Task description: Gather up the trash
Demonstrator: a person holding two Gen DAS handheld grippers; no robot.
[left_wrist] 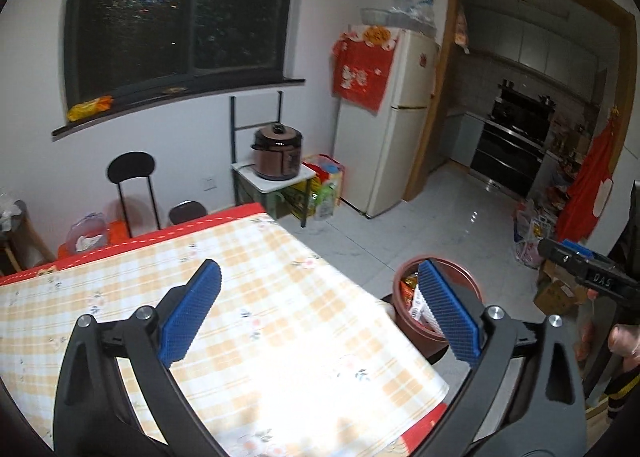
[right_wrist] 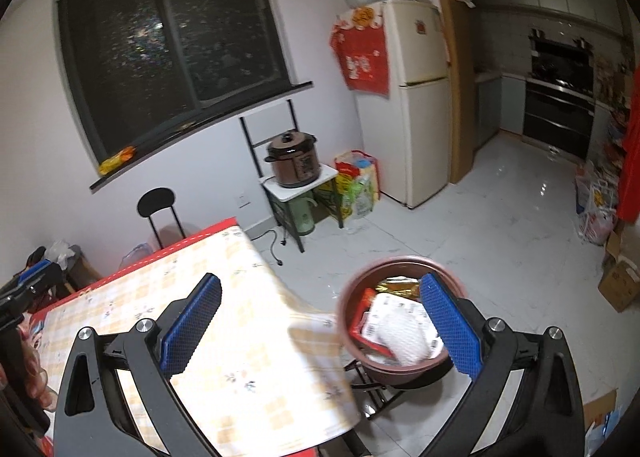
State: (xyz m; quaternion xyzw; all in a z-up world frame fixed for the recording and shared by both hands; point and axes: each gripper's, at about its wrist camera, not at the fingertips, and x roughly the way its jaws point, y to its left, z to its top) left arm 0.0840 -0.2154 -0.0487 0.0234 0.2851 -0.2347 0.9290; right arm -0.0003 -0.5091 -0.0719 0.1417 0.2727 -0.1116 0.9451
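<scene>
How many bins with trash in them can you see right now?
1. A brown bin sits on a stool beside the table's right edge, holding wrappers and white paper. Others may be out of view.

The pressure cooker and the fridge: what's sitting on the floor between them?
A bright bag stuffed with colourful packets stands there, between the pressure cooker and the fridge. Both wrist views show it.

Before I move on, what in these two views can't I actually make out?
- Bin contents: in the left wrist view the left gripper finger covers most.
- Bin's base: in the right wrist view it is hidden by its own body; what carries it is unclear.
- Table near edge: cut off by the frame, glare-washed.
- Windowsill packet: too small.
</scene>
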